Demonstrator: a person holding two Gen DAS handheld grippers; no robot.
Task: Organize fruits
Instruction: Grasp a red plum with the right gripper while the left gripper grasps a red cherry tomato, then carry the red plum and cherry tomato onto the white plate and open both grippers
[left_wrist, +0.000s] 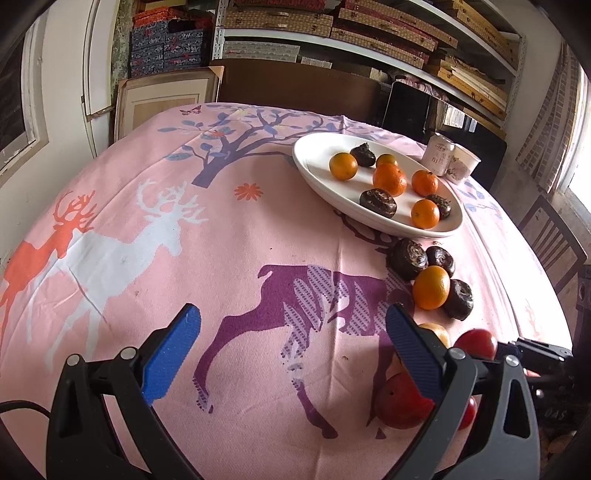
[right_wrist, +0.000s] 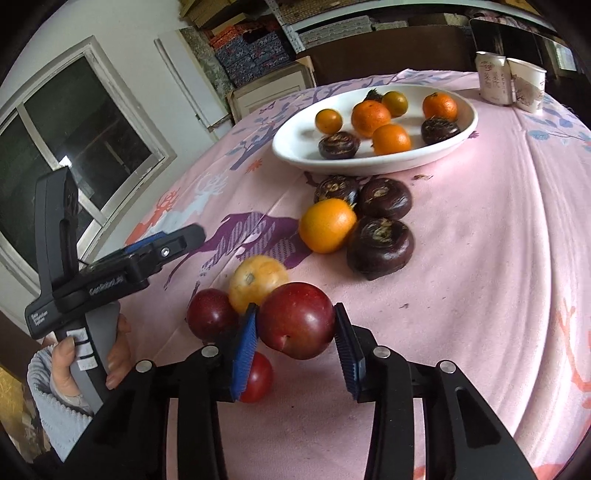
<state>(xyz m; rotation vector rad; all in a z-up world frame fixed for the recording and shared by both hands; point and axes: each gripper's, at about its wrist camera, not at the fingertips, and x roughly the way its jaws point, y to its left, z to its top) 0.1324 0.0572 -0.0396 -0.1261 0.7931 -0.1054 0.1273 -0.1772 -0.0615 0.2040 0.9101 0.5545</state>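
In the right wrist view my right gripper (right_wrist: 295, 332) is shut on a large red plum (right_wrist: 295, 325), both blue pads against its sides. Around it lie a darker plum (right_wrist: 210, 314), a small red plum (right_wrist: 260, 376) and a yellow fruit (right_wrist: 258, 280). A white oval plate (right_wrist: 295, 147) further back holds several oranges and dark water chestnuts. My left gripper (left_wrist: 294, 317) stands open over the pink tablecloth with nothing between its fingers. The plate (left_wrist: 317, 173) lies ahead to its right.
On the cloth before the plate lie an orange (right_wrist: 327, 225) and three water chestnuts (right_wrist: 380, 243). A can (right_wrist: 495, 79) and a paper cup (right_wrist: 528, 86) stand behind the plate. A person's hand (right_wrist: 118, 350) holds the left gripper (right_wrist: 162, 247). Shelves and a chair back stand beyond the table.
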